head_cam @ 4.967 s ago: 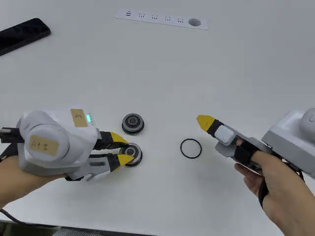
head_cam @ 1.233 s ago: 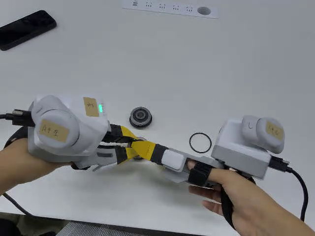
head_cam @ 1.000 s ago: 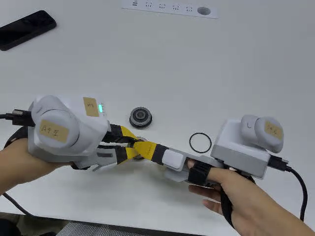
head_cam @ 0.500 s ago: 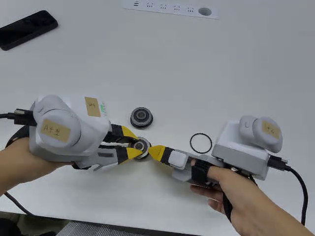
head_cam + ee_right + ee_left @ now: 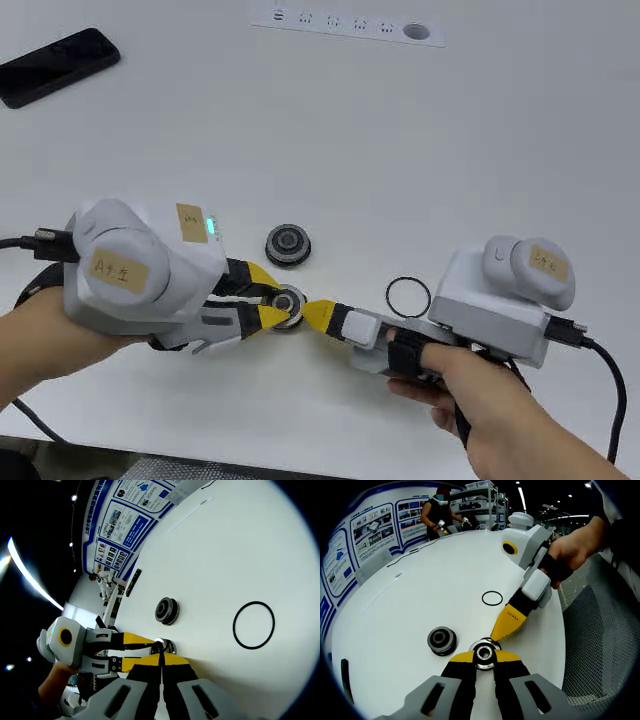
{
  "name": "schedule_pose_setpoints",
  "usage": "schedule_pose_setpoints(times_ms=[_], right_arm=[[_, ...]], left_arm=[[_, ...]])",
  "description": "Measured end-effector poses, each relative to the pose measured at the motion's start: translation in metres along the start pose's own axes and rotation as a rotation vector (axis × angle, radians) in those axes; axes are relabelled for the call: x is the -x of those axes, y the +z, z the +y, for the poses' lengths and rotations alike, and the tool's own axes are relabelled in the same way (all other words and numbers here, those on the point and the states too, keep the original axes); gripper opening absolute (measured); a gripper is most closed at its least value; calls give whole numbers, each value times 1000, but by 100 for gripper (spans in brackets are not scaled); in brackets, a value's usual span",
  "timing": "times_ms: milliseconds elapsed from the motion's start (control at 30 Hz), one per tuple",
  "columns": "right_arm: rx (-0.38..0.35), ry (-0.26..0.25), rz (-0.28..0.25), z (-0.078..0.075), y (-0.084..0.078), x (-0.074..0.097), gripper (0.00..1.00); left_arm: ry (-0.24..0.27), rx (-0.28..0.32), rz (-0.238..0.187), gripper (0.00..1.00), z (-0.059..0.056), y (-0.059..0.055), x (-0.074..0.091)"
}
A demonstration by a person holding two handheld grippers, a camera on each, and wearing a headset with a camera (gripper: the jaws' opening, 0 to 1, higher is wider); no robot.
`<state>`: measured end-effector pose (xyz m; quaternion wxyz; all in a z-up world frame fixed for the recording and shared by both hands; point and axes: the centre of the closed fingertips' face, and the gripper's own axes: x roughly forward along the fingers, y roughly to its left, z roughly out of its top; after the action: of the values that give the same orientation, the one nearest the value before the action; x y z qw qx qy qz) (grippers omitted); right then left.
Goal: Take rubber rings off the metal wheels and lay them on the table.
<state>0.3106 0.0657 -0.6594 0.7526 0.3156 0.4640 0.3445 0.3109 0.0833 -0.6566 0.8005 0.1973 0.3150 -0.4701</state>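
Wheel (image 5: 290,303) clamped in left gripper (image 5: 270,298), front of table (image 5: 450,150); right gripper (image 5: 312,312) jaws closed at its rim (pinching rubber? can't tell). Rubber likely light, stretchy, grippy: pinch outer edge, peel off.

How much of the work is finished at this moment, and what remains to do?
Done: one rubber ring lies flat on the table.
In hand: the left gripper is shut on a wheel. The right gripper, jaws together, has its tips at that wheel's edge. Whether they pinch a ring, I cannot tell.
Left: the second wheel lies apart, and its outer band looks black, so its ring seems on.
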Motion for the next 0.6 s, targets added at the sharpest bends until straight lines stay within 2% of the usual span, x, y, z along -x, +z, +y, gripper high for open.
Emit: schedule_pose_setpoints(times_ms=[233, 567, 600], right_arm=[[-8, -8, 11, 1, 0, 0, 0], [45, -17, 13, 4, -1, -2, 0], [69, -30, 12, 3, -1, -2, 0]], left_arm=[[-1, 0, 8, 12, 0, 0, 0], [1, -1, 8, 12, 0, 0, 0], [2, 0, 8, 12, 0, 0, 0]])
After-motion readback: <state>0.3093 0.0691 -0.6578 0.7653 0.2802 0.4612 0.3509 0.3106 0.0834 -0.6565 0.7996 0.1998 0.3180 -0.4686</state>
